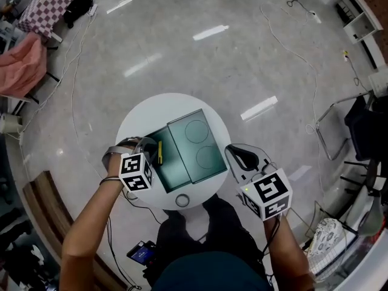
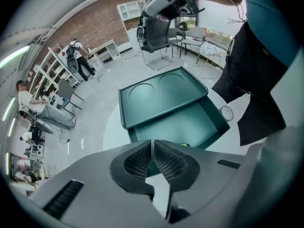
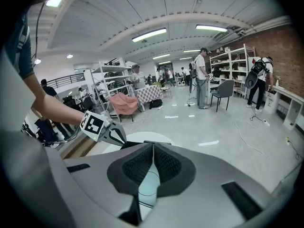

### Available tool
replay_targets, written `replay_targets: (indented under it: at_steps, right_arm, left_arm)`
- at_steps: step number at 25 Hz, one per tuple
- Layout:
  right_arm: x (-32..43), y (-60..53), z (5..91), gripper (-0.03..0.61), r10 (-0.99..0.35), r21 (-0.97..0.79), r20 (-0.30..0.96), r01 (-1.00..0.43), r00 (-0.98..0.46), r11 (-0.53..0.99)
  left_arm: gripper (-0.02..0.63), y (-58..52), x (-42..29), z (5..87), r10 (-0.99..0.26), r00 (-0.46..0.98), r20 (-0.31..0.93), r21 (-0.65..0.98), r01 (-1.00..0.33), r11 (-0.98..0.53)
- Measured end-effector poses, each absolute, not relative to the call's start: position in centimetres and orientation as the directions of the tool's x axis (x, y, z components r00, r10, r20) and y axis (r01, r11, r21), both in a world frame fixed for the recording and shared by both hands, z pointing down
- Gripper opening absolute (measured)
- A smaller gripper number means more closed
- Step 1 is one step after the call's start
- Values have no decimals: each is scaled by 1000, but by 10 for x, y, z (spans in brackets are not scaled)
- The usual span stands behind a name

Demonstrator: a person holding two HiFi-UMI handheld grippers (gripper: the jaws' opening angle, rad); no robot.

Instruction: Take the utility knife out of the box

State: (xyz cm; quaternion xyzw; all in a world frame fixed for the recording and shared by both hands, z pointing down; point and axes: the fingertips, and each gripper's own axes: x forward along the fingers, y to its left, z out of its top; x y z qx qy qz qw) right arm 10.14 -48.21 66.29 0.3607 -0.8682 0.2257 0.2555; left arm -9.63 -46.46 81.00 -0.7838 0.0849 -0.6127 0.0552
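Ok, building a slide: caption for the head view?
Left claw and right claw flank an open green box, utility knife inside, on a round table.

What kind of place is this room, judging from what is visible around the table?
Probably a large open lab or workshop hall: white storage shelves against a brick wall, cables trailing over a polished floor, and several people standing about.

Legible text: none | marks: black-and-white square code patterns on cube [image 1: 136, 171] of left gripper [image 1: 145, 145] and cube [image 1: 267, 194] of right gripper [image 1: 237, 155], no letters or digits | round dial [image 2: 227, 112] on table [image 1: 136, 129]: face too small to read
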Motion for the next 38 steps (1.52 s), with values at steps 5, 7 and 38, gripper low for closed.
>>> replay_targets:
  at_steps: [5,7,38]
  right_arm:
    - [118,-491,689,38,-511,-222,617,-756,-598,616]
    - [125,-496,699,38,-510,-229,620,-759,-596,609]
    - [219,-494,767,38,-520,-327,626,-801,-581,502]
  left_arm:
    - [21,-463,-91,852,-132,163,978,-153,125,-980]
    - [27,-465,-89,868,-107,128,986,-131,197,-972]
    - [144,-451,-53,960,-53,-122,991,75,839,-538]
